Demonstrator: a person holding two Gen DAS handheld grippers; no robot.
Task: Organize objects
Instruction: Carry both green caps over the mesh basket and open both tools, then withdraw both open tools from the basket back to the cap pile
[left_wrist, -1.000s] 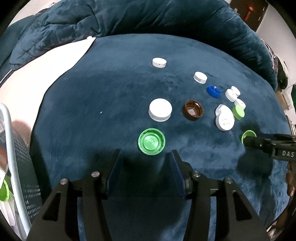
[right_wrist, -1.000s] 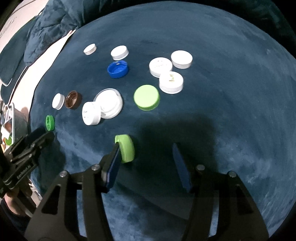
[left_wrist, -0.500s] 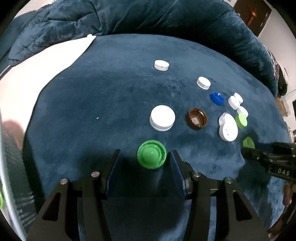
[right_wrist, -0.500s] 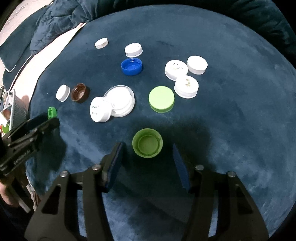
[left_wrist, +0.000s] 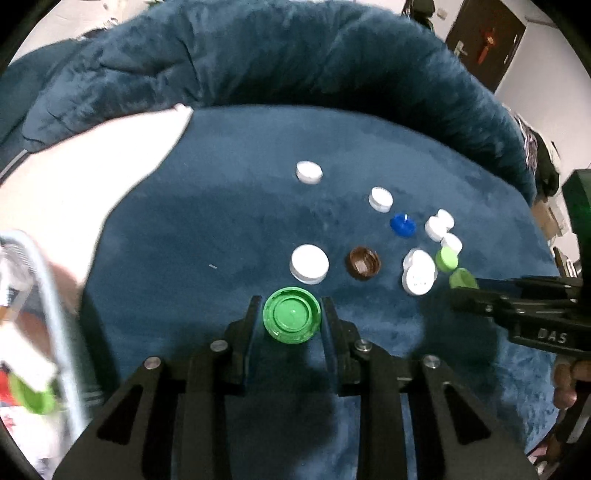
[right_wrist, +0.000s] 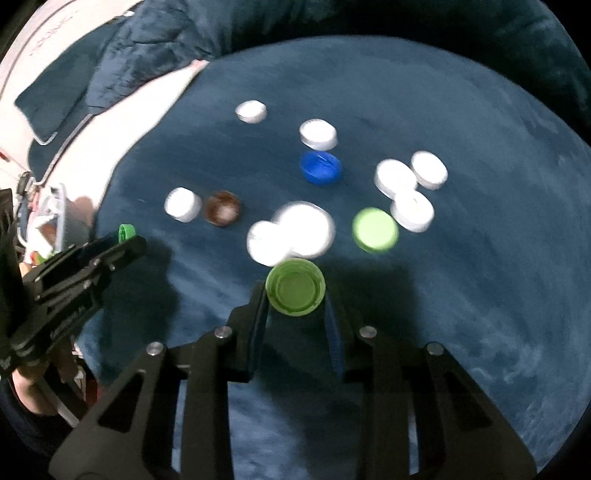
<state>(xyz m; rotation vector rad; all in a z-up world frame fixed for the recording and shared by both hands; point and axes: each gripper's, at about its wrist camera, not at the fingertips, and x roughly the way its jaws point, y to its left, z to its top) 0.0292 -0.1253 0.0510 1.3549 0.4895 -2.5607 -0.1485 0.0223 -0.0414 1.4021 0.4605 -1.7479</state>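
Bottle caps lie scattered on a dark blue plush blanket (left_wrist: 207, 221). My left gripper (left_wrist: 291, 317) is shut on a dark green cap (left_wrist: 291, 319), which also shows in the right wrist view (right_wrist: 126, 232). My right gripper (right_wrist: 295, 295) is shut on a light green cap (right_wrist: 295, 291), open side up, seen in the left wrist view too (left_wrist: 463, 278). Beyond lie a brown cap (left_wrist: 364, 263), a blue cap (left_wrist: 403, 225), another light green cap (right_wrist: 375, 229) and several white caps (left_wrist: 309, 263).
A wire basket (left_wrist: 48, 295) with items in it stands at the left edge. A white sheet (left_wrist: 85, 166) borders the blanket at the left. The bunched blanket rises in a ridge (left_wrist: 295, 66) at the back.
Both grippers have moved forward and closed, each on its green cap. The right gripper's light green cap, on edge one second ago, now lies open side up between the fingers.
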